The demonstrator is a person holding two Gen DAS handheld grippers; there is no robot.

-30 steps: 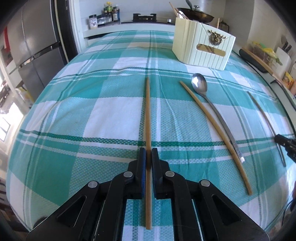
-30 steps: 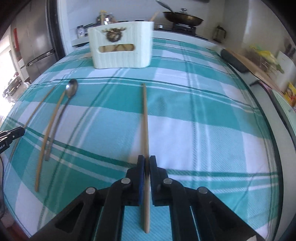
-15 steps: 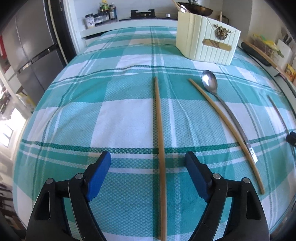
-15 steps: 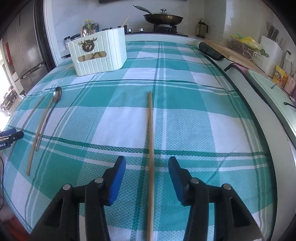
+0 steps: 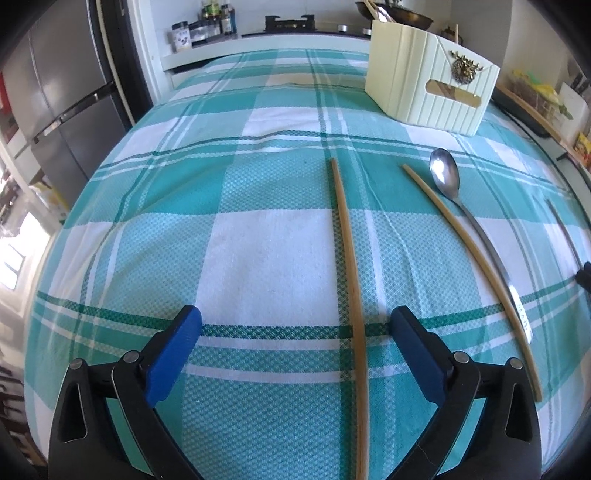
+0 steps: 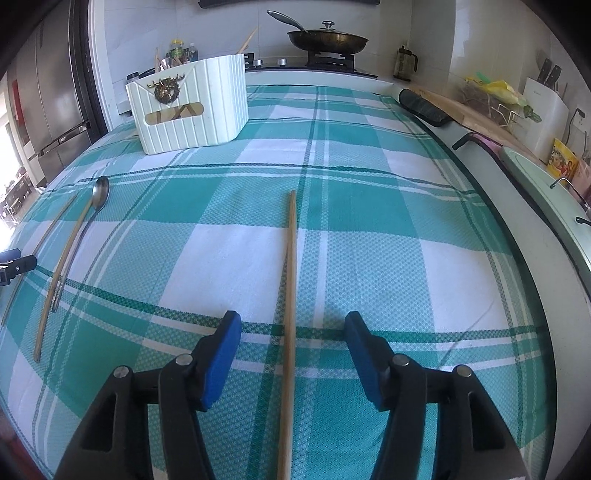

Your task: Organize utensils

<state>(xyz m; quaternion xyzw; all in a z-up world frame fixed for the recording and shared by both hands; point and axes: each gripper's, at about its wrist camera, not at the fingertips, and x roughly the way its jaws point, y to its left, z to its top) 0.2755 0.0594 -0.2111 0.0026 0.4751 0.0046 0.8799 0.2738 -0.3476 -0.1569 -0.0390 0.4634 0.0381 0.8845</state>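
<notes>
A wooden chopstick [image 5: 349, 258] lies flat on the teal checked tablecloth [image 5: 258, 258]. It lies between the jaws of my left gripper [image 5: 295, 317], which are opening wide, pads clear of it. To its right lie a second chopstick [image 5: 469, 266] and a steel spoon [image 5: 445, 173]. In the right wrist view another chopstick [image 6: 291, 258] lies on the cloth between the opening jaws of my right gripper [image 6: 293, 319], untouched. The cream utensil holder [image 5: 424, 92] stands at the back with several utensils in it. It also shows in the right wrist view, holder [image 6: 192, 110].
A pan [image 6: 327, 38] sits on the stove behind the table. A grey fridge [image 5: 55, 110] stands at the left. Along the right run a cutting board [image 6: 476, 114], a knife block [image 6: 543, 107] and a pale green appliance [image 6: 546, 192]. Spice jars [image 5: 207, 26] line the back counter.
Both grippers were shut on their chopsticks a second ago and have opened. Each chopstick now lies free on the cloth, and both grippers have drawn back a little.
</notes>
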